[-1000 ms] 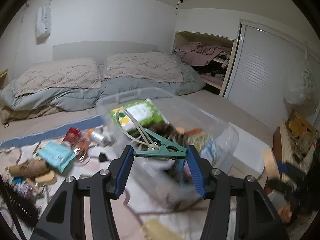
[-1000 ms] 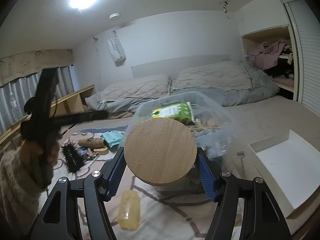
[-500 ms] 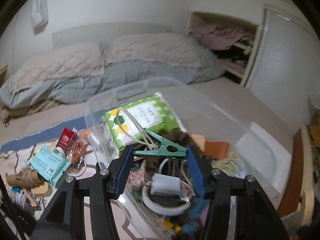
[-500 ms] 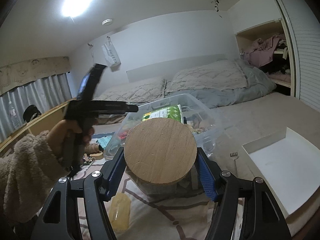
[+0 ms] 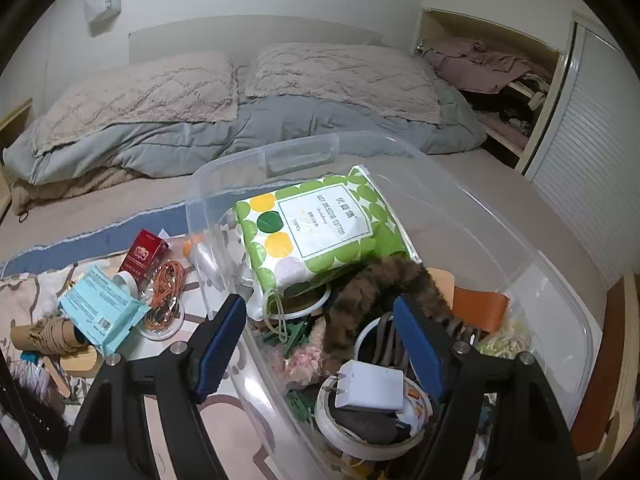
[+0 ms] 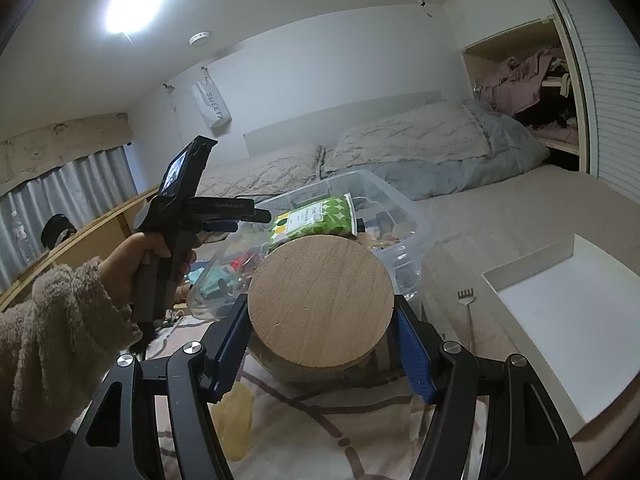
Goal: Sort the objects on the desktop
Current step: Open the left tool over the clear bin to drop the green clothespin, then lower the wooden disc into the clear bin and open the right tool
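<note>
Over the bin (image 5: 500,240), the left gripper (image 5: 320,344) is opening, empty; the green clip (image 5: 294,334) lies inside, pointing left. The right gripper (image 6: 324,336) squeezes a round wood disc (image 6: 320,300).

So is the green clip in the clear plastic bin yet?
In: the green clip lies among the clutter inside the clear plastic bin.

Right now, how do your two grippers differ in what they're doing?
The left gripper has nothing between its pads, and its jaws are opening above the clear plastic bin. The right gripper is shut on a round wooden disc. A green clothespin lies in the bin below the left one. Both have black arms and blue pads.
</note>
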Demonstrator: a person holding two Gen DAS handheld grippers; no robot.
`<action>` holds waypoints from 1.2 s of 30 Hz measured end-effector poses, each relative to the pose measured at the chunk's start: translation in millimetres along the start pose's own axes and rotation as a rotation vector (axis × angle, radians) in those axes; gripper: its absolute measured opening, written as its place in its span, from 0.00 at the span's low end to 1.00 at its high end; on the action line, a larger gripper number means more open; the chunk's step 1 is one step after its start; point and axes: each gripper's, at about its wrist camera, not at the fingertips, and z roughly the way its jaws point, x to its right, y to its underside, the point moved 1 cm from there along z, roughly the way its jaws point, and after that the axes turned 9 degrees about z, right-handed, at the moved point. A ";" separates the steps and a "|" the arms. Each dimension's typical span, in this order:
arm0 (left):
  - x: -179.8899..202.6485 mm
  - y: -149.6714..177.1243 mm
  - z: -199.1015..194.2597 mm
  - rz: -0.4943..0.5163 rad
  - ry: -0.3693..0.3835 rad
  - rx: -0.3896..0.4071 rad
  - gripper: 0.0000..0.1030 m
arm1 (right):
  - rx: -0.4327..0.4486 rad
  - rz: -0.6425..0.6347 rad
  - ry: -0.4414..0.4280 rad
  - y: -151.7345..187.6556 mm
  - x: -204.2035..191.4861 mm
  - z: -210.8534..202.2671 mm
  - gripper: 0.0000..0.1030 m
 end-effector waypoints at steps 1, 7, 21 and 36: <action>0.6 0.7 -1.1 0.003 0.004 0.003 0.74 | -0.002 0.001 -0.002 -0.7 -1.5 1.1 0.66; 6.1 4.6 -14.6 0.037 0.019 0.032 0.74 | -0.014 -0.008 -0.012 -6.7 -11.0 6.2 0.66; 7.5 44.3 -74.1 0.121 0.073 0.139 0.89 | -0.072 -0.052 -0.039 -46.3 -49.2 43.3 0.66; -49.2 150.7 -121.3 0.050 0.075 0.175 0.93 | -0.303 -0.044 0.081 -80.6 -85.7 166.0 0.66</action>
